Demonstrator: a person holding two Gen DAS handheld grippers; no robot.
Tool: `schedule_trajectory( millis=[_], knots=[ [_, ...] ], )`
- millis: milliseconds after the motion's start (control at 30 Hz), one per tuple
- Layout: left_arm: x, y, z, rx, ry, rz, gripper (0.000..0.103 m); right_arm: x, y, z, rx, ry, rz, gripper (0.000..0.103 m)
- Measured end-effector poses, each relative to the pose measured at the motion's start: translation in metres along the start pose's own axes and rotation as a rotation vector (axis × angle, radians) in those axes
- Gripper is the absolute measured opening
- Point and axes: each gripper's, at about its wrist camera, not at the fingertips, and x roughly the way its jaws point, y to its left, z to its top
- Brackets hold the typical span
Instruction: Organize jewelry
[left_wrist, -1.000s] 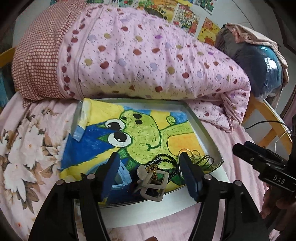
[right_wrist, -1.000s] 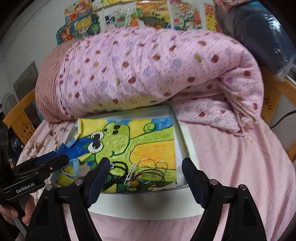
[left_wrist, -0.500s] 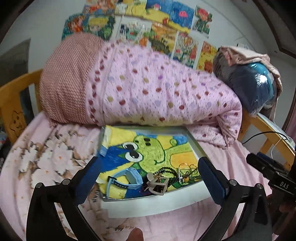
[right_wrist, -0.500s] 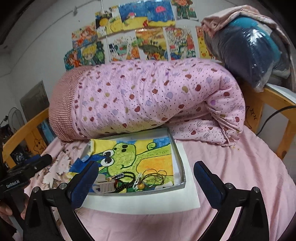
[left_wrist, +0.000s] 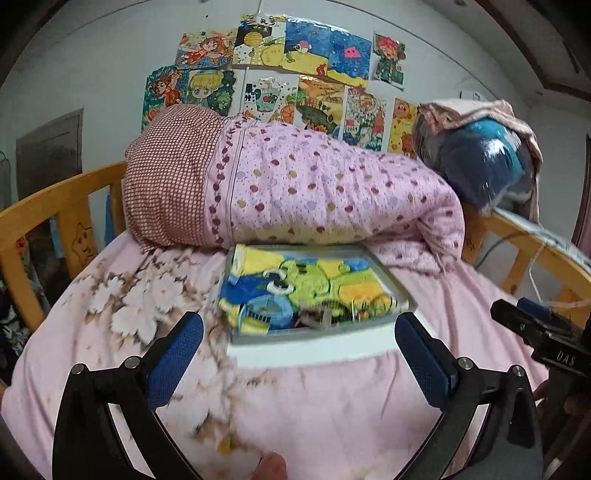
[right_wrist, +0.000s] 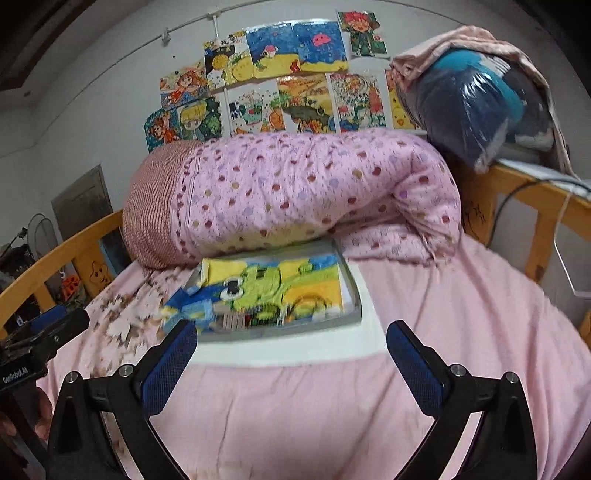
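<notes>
While both hand-held grippers hang back from the bed, the jewelry sits in a shallow grey tray (left_wrist: 400, 295) at the centre of each frame. The tray rests on a white board (left_wrist: 306, 350) on the pink sheet, its far edge tucked against a rolled pink dotted quilt (left_wrist: 314, 192). A bright frog drawing (left_wrist: 314, 284) lines the tray. Along its near edge lies a blurred cluster: a blue band (left_wrist: 264, 314), a pale buckle (left_wrist: 321, 319), dark beads and thin wire rings (right_wrist: 306, 301), too smeared to tell apart clearly.

The left hand-held gripper (left_wrist: 299, 358) fills the bottom of its view, jaws spread wide with nothing between them, having just finished opening. The right hand-held gripper (right_wrist: 291, 362) is the same: wide, empty, just opened. Each shows at the outer edge of the other's view.

The pieces look gathered, so this reads as a withdrawal after placing them. If more sorting is needed, it would be best to approach low and slowly, narrow the jaws first, and pick one piece at a time, since the rings and beads probably tangle.
</notes>
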Motion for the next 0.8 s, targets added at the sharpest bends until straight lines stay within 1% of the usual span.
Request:
schedule_trajectory(
  millis=[167, 267, 500, 800],
  knots=[
    [-0.018, -0.002, -0.033, 0.003, 0.034, 0.023, 0.102, -0.017, -0.001, -0.03, -0.013, 0.037, 0.003, 0.103],
    [-0.024, -0.001, -0.047, -0.005, 0.046, 0.036, 0.102, -0.022, -0.002, -0.042, -0.023, 0.05, 0.004, 0.103],
    [-0.027, 0.006, -0.062, -0.022, 0.064, 0.06, 0.102, -0.018, -0.003, -0.053, -0.041, 0.077, -0.009, 0.103],
    [-0.026, 0.014, -0.065, -0.032, 0.077, 0.071, 0.102, -0.016, -0.004, -0.054, -0.037, 0.085, -0.009, 0.103]
  ],
)
